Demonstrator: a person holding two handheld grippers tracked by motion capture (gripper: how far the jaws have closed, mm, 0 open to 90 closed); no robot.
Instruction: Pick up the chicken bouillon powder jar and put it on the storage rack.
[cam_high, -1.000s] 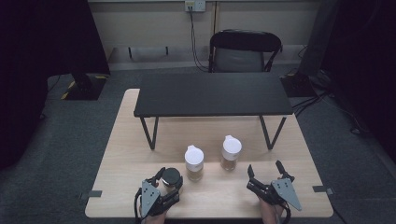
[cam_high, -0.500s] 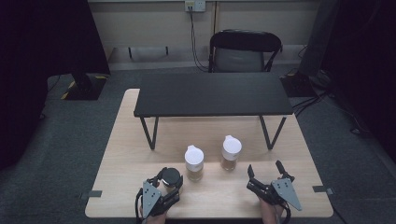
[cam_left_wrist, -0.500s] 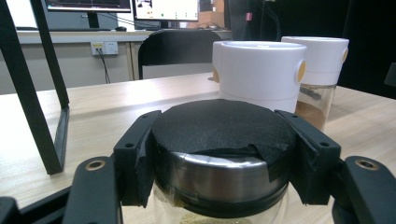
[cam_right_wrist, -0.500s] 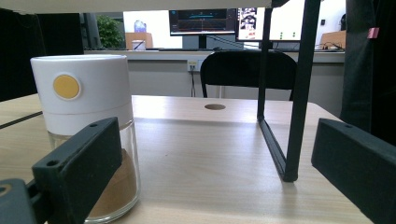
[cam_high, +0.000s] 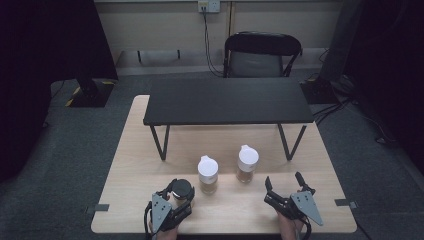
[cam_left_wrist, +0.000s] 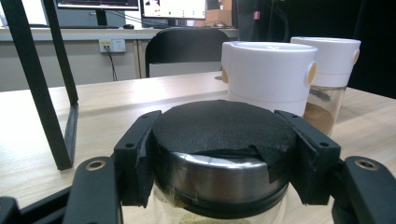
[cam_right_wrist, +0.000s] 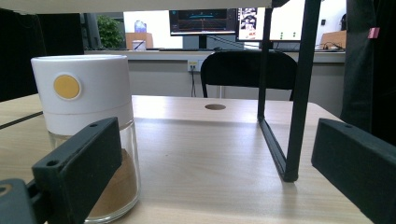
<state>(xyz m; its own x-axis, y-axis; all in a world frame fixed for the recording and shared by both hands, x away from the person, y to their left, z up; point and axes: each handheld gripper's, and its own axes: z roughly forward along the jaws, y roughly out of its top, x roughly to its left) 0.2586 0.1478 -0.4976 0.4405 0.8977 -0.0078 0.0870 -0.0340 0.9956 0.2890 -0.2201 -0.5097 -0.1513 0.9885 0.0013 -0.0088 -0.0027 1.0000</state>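
So the black-lidded jar (cam_left_wrist: 223, 154) sits at the near left of the wooden table (cam_high: 135, 165), and the left gripper (cam_high: 176, 196) now pinches it right at the lid band. Its jaws have just been closing, and in the left gripper view both pads press flat against the metal rim, one on each side. Compared with a second ago nothing else on the table has budged, and both hands sit in the same spots. My read: the grab is done and the jar is ready to be lifted or moved, though the hold is only around the lid, so it could slip if the lid is loose.

The jar is glass below the rim; there's a pale something at the very bottom of the left gripper view, can't tell what.

Just beyond it stand two white-capped shakers. The nearer shaker (cam_high: 207, 175) is beside the jar; the farther shaker (cam_high: 247, 164) has brown powder in its lower part.

The right gripper (cam_high: 286, 189) rests spread wide, holding nothing. Behind everything is the black shelf (cam_high: 227, 101).
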